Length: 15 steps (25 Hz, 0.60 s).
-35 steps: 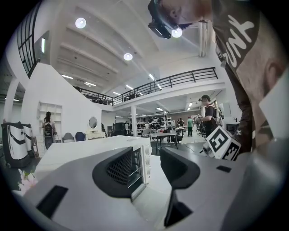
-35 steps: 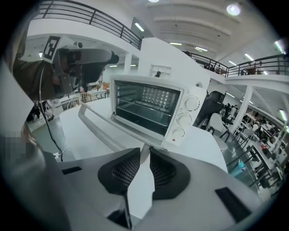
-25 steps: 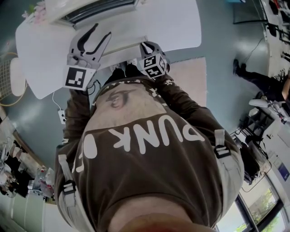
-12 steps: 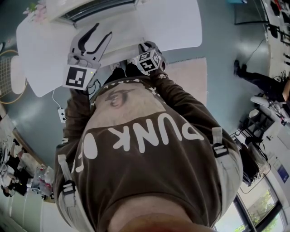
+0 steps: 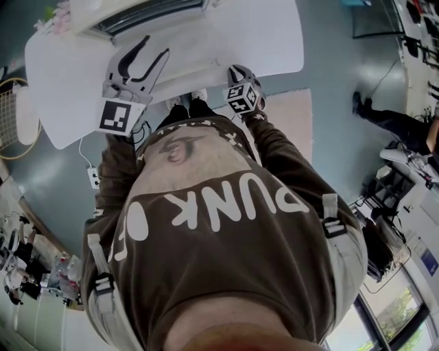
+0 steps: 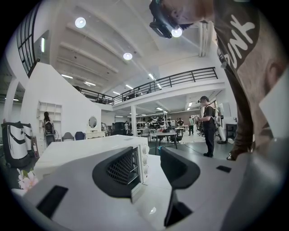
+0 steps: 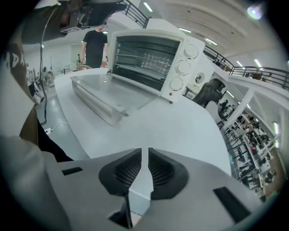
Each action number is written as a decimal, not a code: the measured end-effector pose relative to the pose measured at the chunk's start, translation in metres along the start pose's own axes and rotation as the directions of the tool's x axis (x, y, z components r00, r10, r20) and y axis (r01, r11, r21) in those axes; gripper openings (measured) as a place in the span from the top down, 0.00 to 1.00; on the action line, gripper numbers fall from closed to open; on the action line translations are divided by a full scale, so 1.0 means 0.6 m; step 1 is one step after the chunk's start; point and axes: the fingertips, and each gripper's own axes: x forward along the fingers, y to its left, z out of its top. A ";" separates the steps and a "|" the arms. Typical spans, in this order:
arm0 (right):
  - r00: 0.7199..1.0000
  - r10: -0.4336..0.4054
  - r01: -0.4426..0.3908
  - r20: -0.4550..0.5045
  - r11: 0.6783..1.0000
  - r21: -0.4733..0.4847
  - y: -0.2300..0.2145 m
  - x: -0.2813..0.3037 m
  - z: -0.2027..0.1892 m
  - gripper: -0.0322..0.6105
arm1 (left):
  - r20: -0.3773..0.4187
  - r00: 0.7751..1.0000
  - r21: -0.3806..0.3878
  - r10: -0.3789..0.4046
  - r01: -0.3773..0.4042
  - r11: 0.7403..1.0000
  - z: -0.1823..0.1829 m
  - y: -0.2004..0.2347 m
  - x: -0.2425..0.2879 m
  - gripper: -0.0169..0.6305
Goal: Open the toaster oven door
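The white toaster oven (image 7: 149, 58) stands on the white table (image 7: 180, 131), and its glass door (image 7: 108, 92) lies folded down flat in front of it. My right gripper (image 7: 144, 155) hovers over the table short of the oven. Its jaws are closing to a narrow gap with nothing between them. In the head view it (image 5: 239, 77) sits at the table's near edge. My left gripper (image 5: 154, 46) is held above the table, open and empty. The left gripper view shows the oven (image 6: 90, 151) from the side, beyond that gripper (image 6: 151, 158).
A pale rug (image 5: 291, 116) lies on the floor right of the table (image 5: 267, 34). A power strip (image 5: 92, 177) lies at the left. Flowers (image 5: 58, 17) sit at the table's far left corner. A person (image 7: 95, 45) stands behind the table.
My right gripper has shifted a little to the right along the table edge and its marker cube has turned. The left gripper has stayed where it was.
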 end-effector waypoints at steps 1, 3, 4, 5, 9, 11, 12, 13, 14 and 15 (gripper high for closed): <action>1.000 -0.027 0.026 0.014 1.000 0.009 -0.030 -0.005 -0.005 0.86 | 0.000 1.000 0.002 0.002 -0.002 1.000 0.001 0.001 0.000 0.67; 0.994 -0.069 0.067 0.090 0.997 0.027 -0.089 -0.020 0.020 0.86 | -0.002 1.000 0.006 0.007 -0.007 1.000 0.001 0.003 -0.001 0.67; 0.986 -0.078 0.075 0.148 0.997 0.031 -0.113 -0.030 0.051 0.86 | -0.003 1.000 0.006 0.011 -0.011 1.000 0.000 0.005 -0.002 0.67; 0.974 -0.077 0.073 0.215 0.997 0.029 -0.130 -0.043 0.093 0.86 | -0.003 1.000 0.005 0.017 -0.017 1.000 -0.001 0.008 -0.004 0.67; 0.864 0.026 -0.006 0.503 0.999 -0.042 -0.123 -0.119 0.306 0.86 | -0.008 0.998 -0.006 0.057 -0.057 0.998 -0.007 0.024 -0.018 0.68; 0.783 0.116 -0.063 0.611 0.992 -0.108 -0.092 -0.165 0.404 0.86 | -0.012 0.996 -0.008 0.085 -0.085 0.996 -0.006 0.036 -0.026 0.68; 0.745 0.161 -0.085 0.648 0.986 -0.147 -0.075 -0.187 0.445 0.86 | -0.011 0.995 -0.008 0.099 -0.099 0.995 -0.004 0.042 -0.030 0.68; 0.711 0.202 -0.102 0.674 0.977 -0.185 -0.057 -0.206 0.480 0.86 | -0.011 0.994 -0.007 0.113 -0.113 0.994 -0.002 0.049 -0.034 0.68; 0.682 0.240 -0.116 0.691 0.968 -0.221 -0.040 -0.223 0.508 0.86 | -0.011 0.992 -0.005 0.125 -0.125 0.992 -0.001 0.055 -0.037 0.68; 0.658 0.272 -0.129 0.702 0.960 -0.250 -0.024 -0.237 0.529 0.86 | -0.012 0.990 -0.002 0.138 -0.138 0.990 0.000 0.061 -0.040 0.70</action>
